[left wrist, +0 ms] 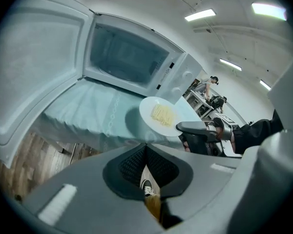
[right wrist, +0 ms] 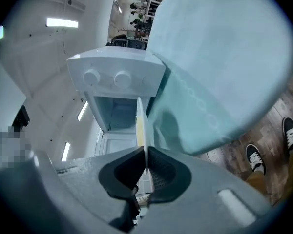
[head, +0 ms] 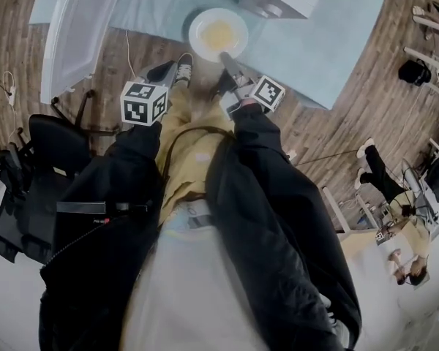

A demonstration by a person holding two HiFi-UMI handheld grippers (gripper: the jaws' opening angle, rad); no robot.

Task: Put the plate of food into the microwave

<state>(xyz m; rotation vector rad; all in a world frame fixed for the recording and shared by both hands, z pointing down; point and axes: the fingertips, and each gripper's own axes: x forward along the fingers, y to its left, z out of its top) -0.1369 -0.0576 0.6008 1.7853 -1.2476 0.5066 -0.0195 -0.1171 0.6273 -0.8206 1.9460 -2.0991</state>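
Wood-plank flooring [head: 366, 101] runs under a table draped in a pale teal cloth [head: 154, 6]. At the far left of the head view stands a black chair [head: 29, 181]. Next to it the microwave door [head: 77, 28] hangs swung wide open. The left gripper view looks straight into the white microwave [left wrist: 132, 57], whose cavity is bare.

The left gripper [left wrist: 145, 147] hovers short of the table edge. Its dark ribbed pads are pressed together with nothing between them, and a sneaker [left wrist: 146, 186] shows on the floor below.

Further right, the white plate [head: 218, 34] with a small heap of yellow food [head: 221, 35] sits at the near edge of the table, in front of the microwave and still outside it. It casts a shadow on the cloth to its left.

The right gripper [right wrist: 146, 152] is clamped on the plate's near rim. In its own view the plate appears edge-on, a thin white line pinched between both pads, with the microwave's two knobs [right wrist: 107, 77] beyond.

At the far right, a person [head: 395, 196] is by some desks, well apart from the table.
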